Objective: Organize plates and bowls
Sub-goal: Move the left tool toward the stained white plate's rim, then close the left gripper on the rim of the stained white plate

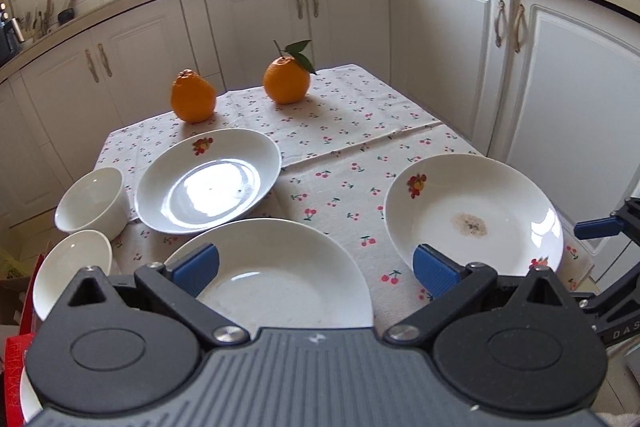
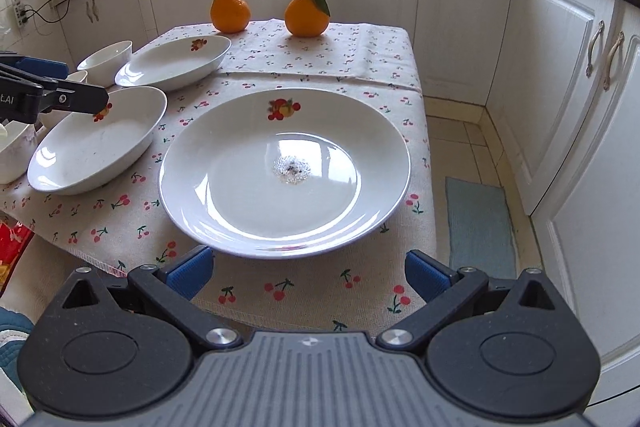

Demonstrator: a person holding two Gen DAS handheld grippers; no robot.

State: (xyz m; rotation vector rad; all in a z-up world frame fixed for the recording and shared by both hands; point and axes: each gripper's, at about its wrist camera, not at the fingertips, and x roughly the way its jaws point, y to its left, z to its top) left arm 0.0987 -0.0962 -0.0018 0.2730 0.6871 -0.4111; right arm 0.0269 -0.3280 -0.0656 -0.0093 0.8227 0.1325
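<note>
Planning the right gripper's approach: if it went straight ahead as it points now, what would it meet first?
Most likely the near rim of the stained plate, which lies directly ahead of the open right gripper. Only cherry-print tablecloth shows between them. Its height above the table is unclear, so it might pass over the rim.

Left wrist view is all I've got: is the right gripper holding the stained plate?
Observer: No. The right gripper is open and sits just short of the near rim of the stained plate.
Operator: Does the plate under my left gripper have a fruit print too?
Observer: Yes. The near plate has one on its far rim, right by a fingertip of the left gripper.
Operator: Anything on the floor right of the table?
Observer: A blue mat lies there.
</note>
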